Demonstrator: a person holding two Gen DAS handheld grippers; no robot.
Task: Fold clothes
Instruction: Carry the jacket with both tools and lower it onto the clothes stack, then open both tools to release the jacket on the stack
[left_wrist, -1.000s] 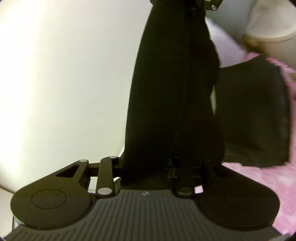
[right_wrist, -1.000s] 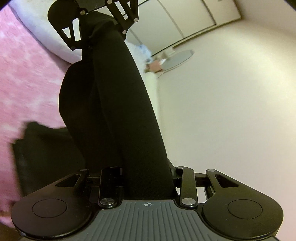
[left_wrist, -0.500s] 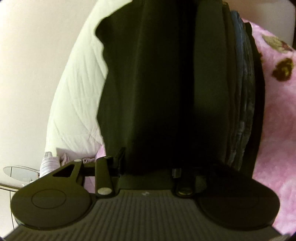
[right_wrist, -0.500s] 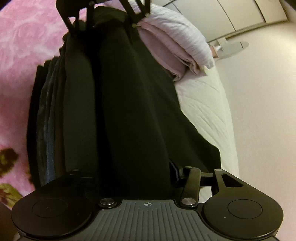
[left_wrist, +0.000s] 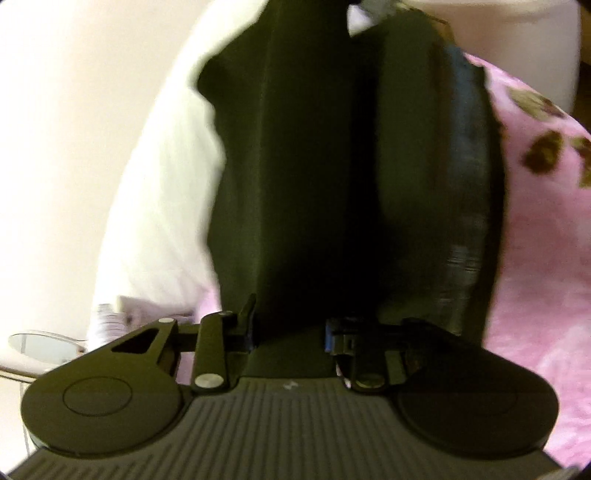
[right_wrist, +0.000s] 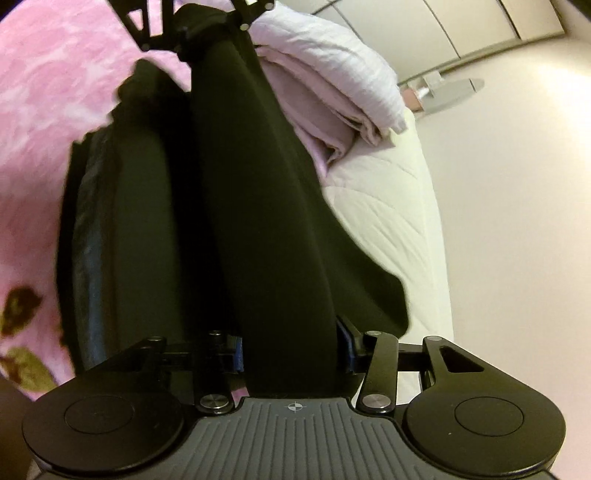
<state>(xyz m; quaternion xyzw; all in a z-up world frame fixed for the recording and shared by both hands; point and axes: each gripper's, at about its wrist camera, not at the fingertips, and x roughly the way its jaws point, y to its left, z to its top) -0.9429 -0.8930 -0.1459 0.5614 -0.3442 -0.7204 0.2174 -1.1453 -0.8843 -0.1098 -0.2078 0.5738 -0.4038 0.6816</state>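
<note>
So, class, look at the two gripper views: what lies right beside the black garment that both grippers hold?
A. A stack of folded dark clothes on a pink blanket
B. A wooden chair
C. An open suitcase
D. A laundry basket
A: next to the black garment sits a stack of folded dark clothes on the pink blanket; the same stack shows in the left view.

A black garment (right_wrist: 258, 206), smooth and matte, stretches taut as a long folded band between two grips, one at each end. Just beside it lies a folded stack of dark clothes (right_wrist: 110, 229), black with blue-grey layers showing along its edge.
</note>
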